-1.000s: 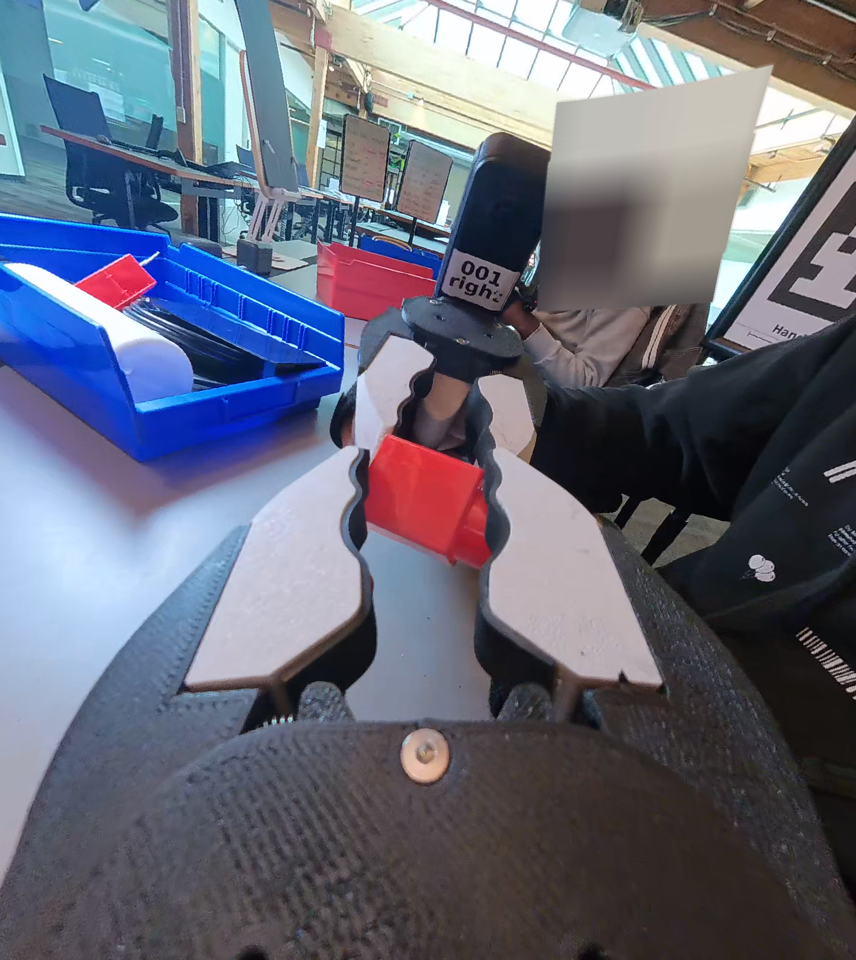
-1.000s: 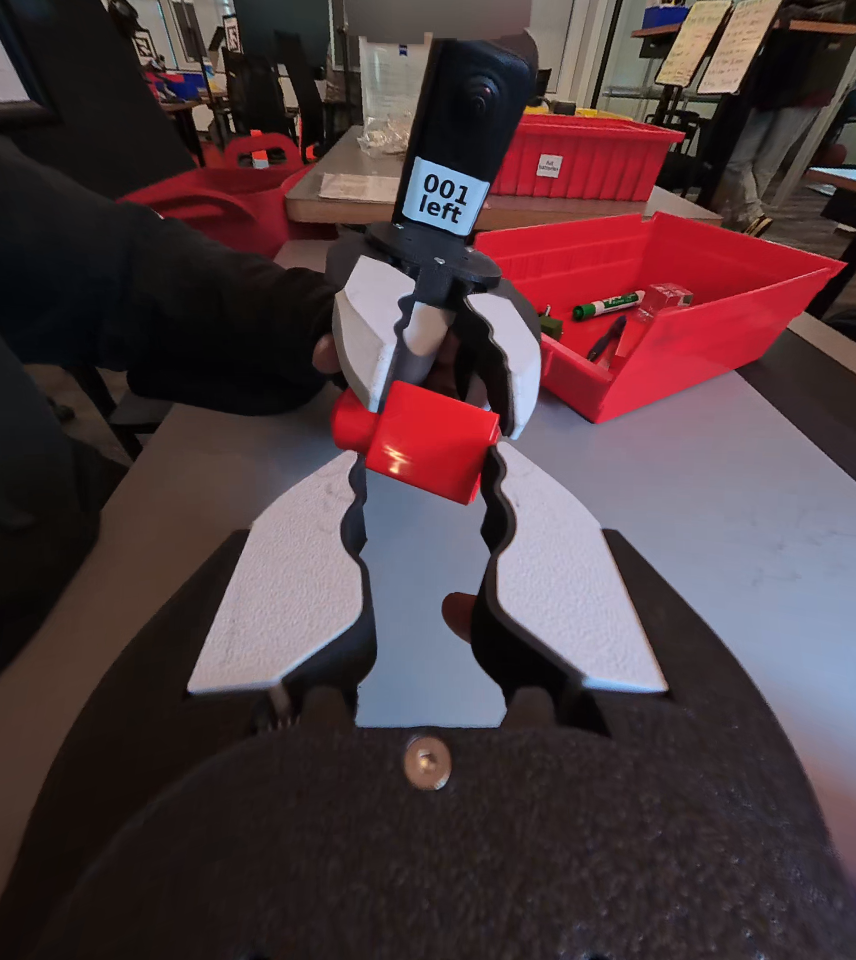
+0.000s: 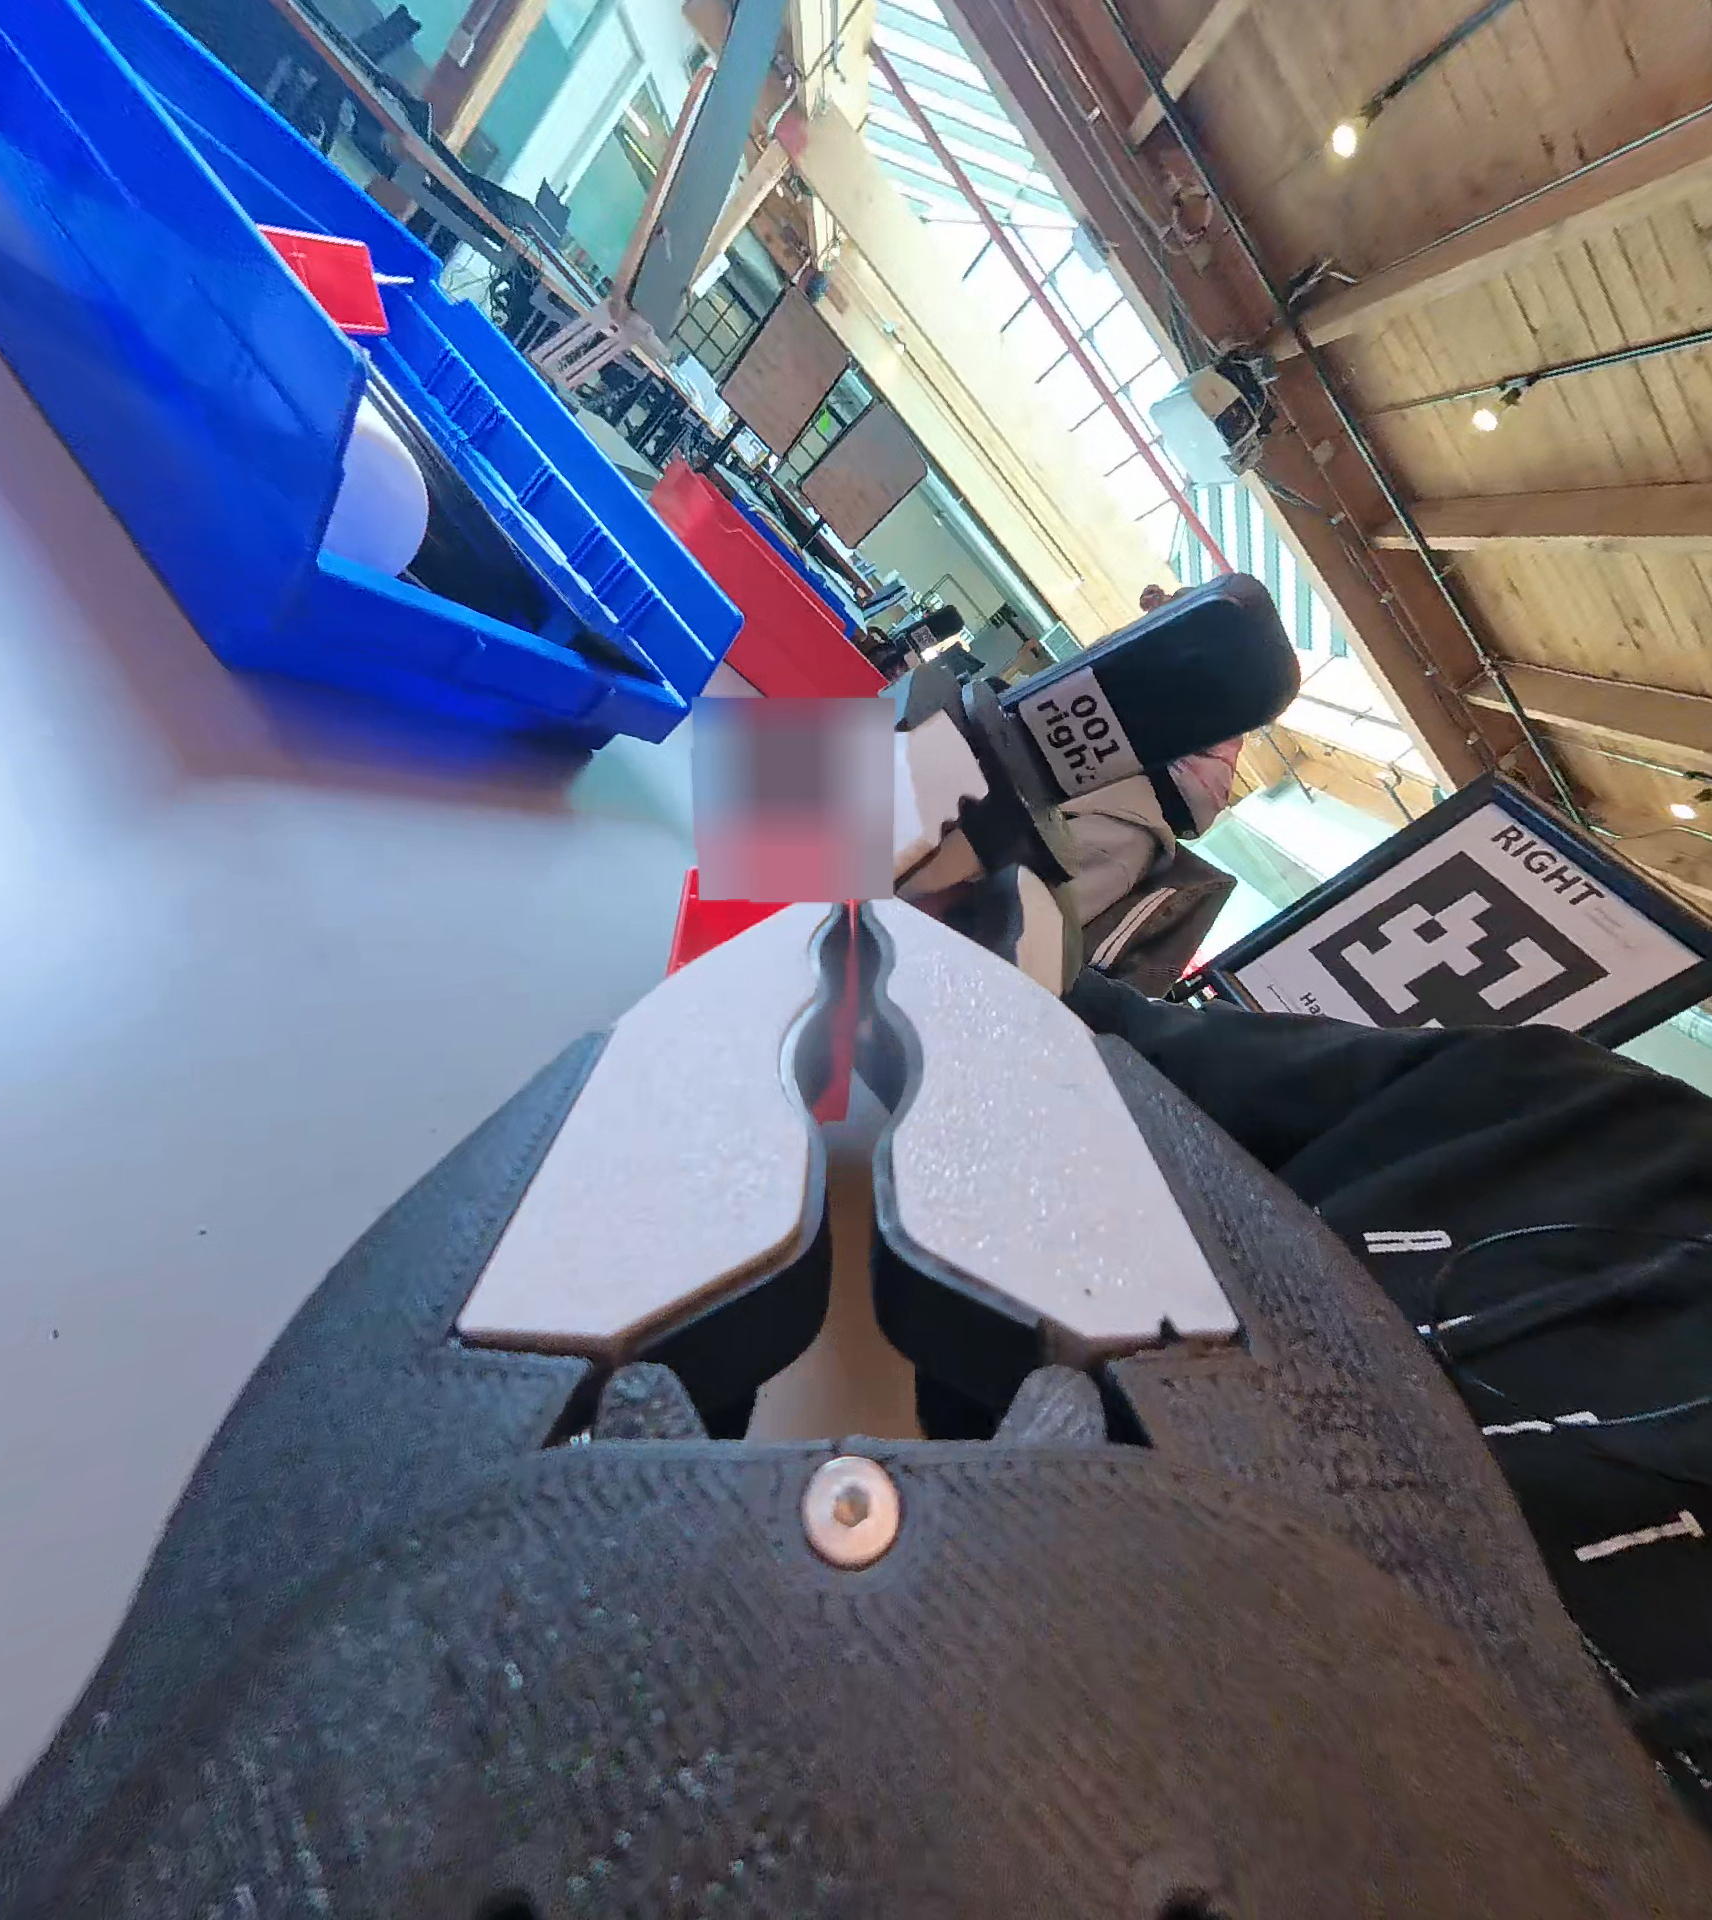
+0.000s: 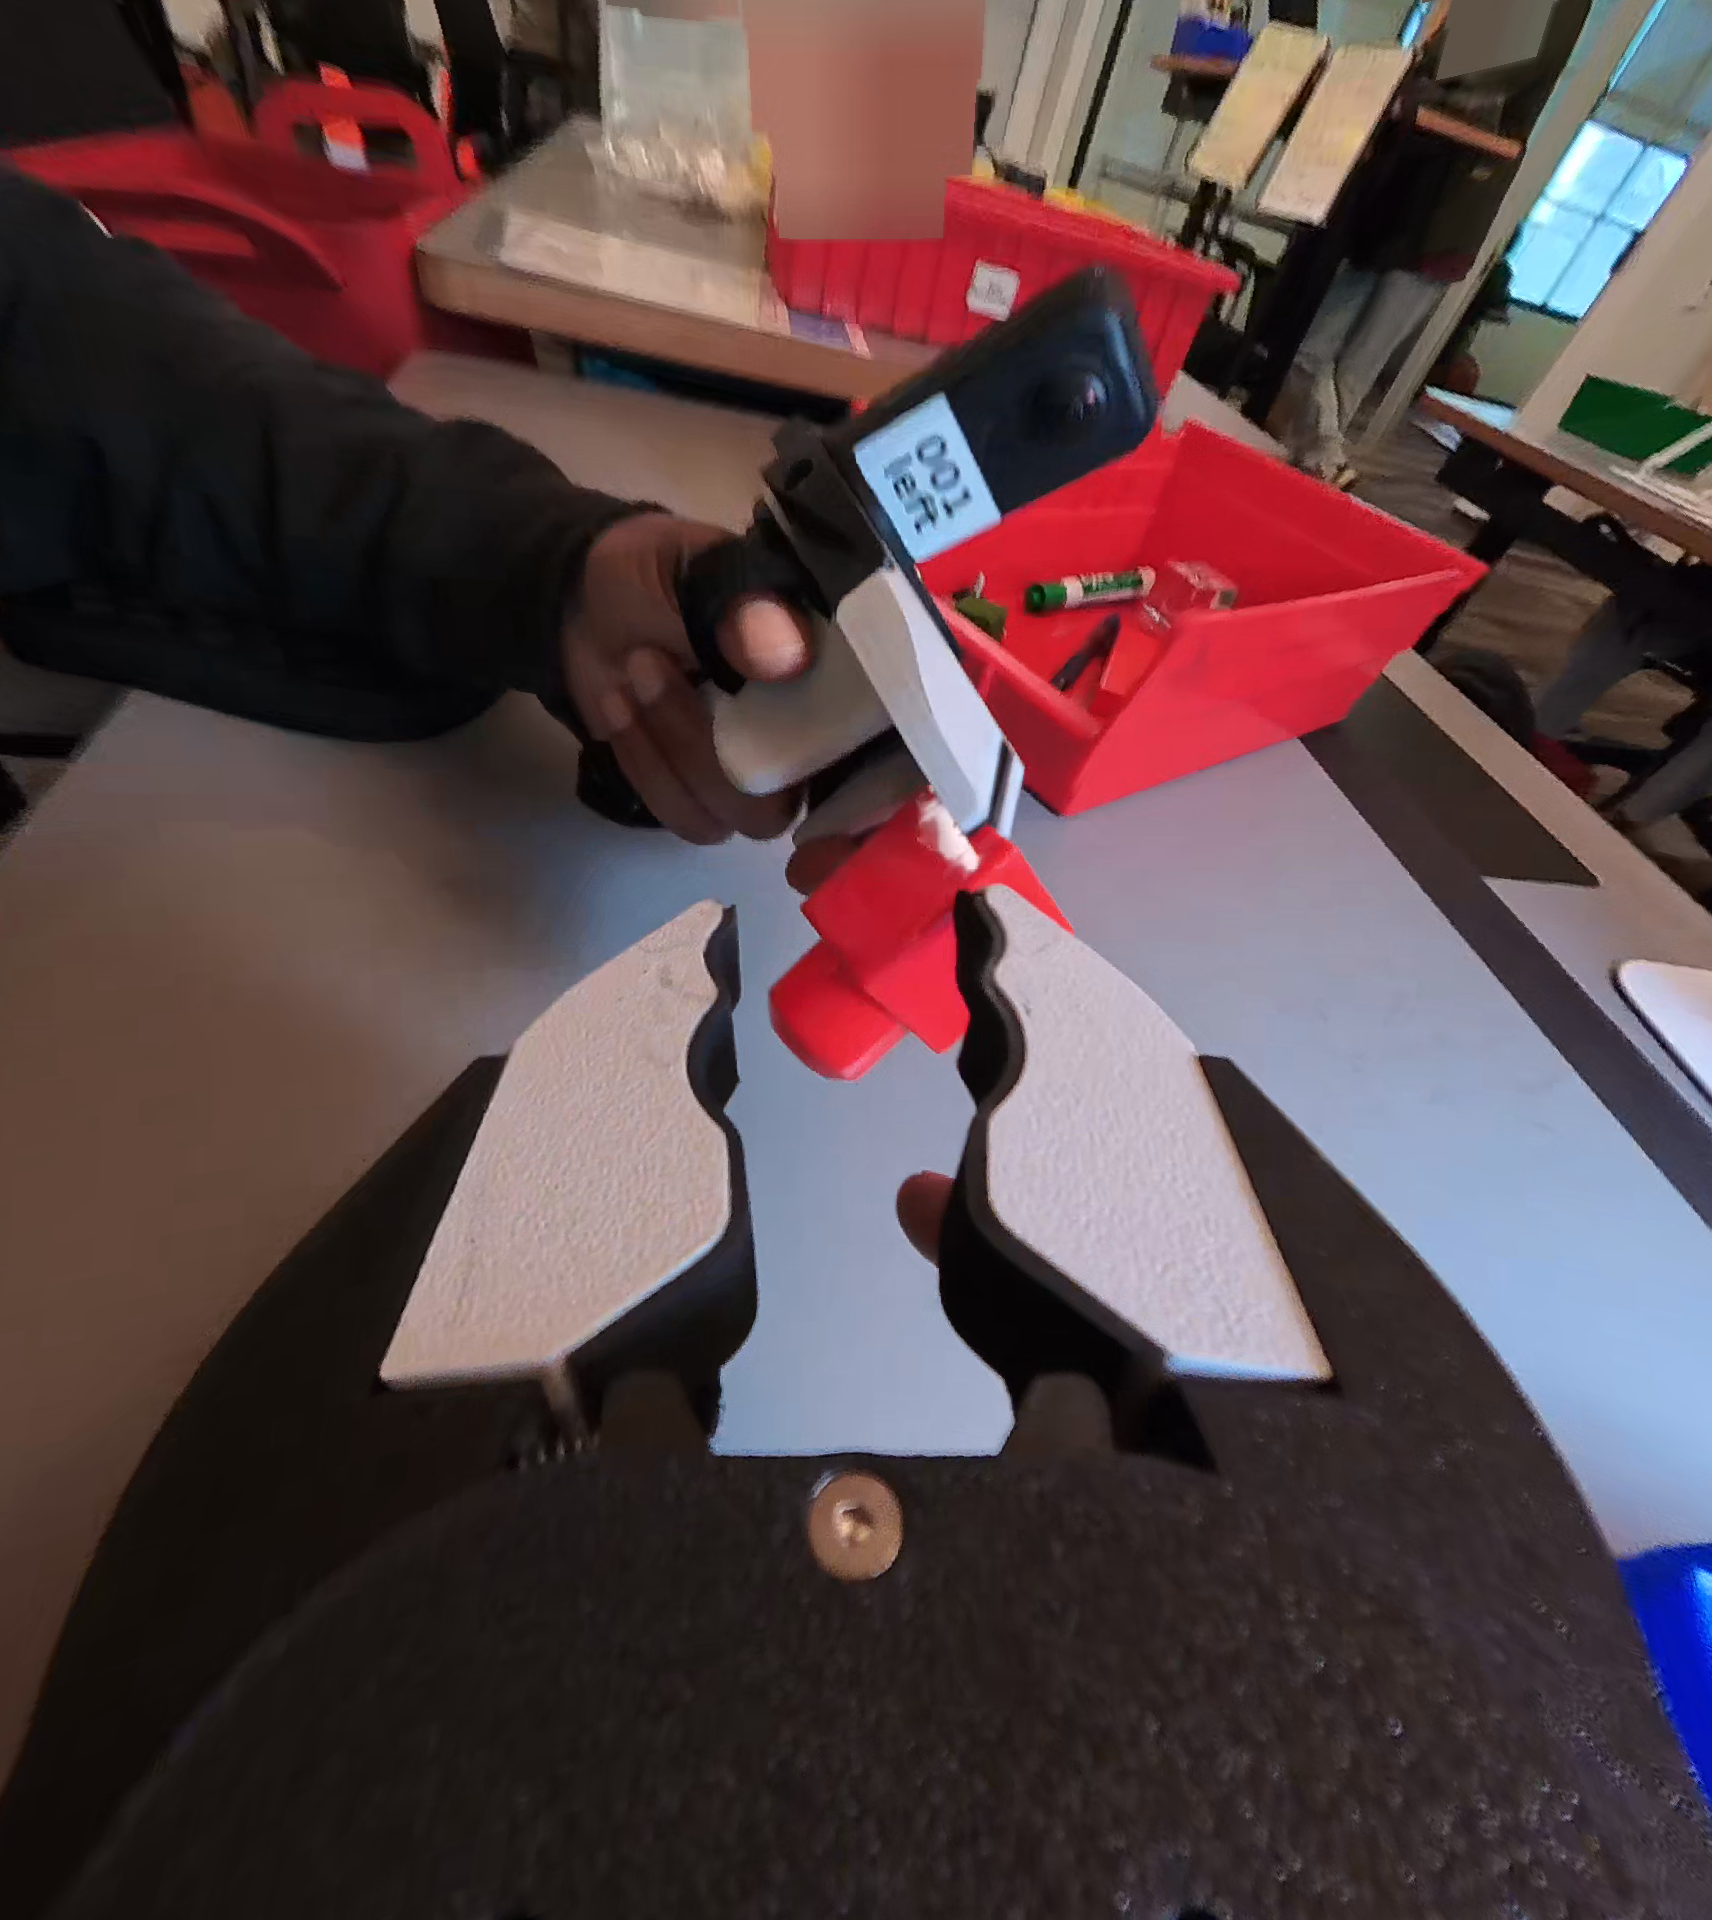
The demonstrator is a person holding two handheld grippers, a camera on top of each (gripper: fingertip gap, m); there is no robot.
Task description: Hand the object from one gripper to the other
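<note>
Jaws: the left gripper (image 3: 847, 920) is nearly shut, clamped on a thin flange of the red part (image 4: 899, 961). The right gripper (image 4: 857, 920) is open wide, and the part hangs between its tips, touching only the right finger (image 4: 1122, 1153).

Change: a second ago the left gripper was level with the part held square; it is now rolled sideways. Judgement: handover not yet made.

Around: blue bin (image 3: 332, 447) on the left, grey table (image 4: 1299, 997) below, red bin (image 4: 1236, 644) beyond. Nothing obstructs closing.
</note>
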